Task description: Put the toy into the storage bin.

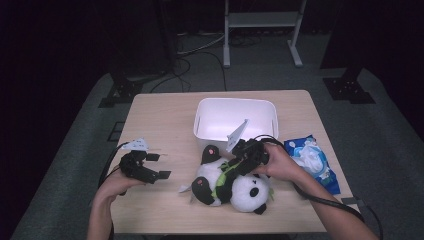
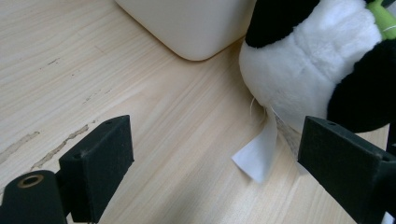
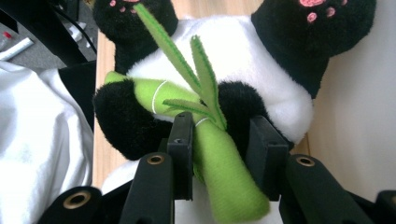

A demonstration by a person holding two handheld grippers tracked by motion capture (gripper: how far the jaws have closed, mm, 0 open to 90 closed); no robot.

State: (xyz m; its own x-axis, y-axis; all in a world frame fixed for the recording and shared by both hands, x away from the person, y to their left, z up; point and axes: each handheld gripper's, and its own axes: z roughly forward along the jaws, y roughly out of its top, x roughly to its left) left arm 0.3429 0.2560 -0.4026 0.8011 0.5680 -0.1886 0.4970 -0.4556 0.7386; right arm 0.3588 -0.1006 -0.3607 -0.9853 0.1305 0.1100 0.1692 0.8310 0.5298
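A: Plush panda (image 1: 235,182) lies on the table (image 1: 165,120), just in front of the white bin (image 1: 235,117). Right tool (image 3: 219,149) half-closed around its green bamboo stalk (image 3: 219,172); pads at the plush, firm bite not certain.

B: Risk?

A: Stalk is soft, could slip out on lifting; panda would sag or catch the bin rim beyond the tool.

B: Room?

A: Wipes pack (image 1: 312,160) close on the right tool's outer side. Left tool (image 2: 210,154) wide open, holding nothing, bare table around it.

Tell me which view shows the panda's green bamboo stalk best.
The right gripper view: the bamboo stalk is close up, between the right gripper jaws. The high view shows a thin green strip across the toy panda. The left gripper view catches a green tip at its top corner.
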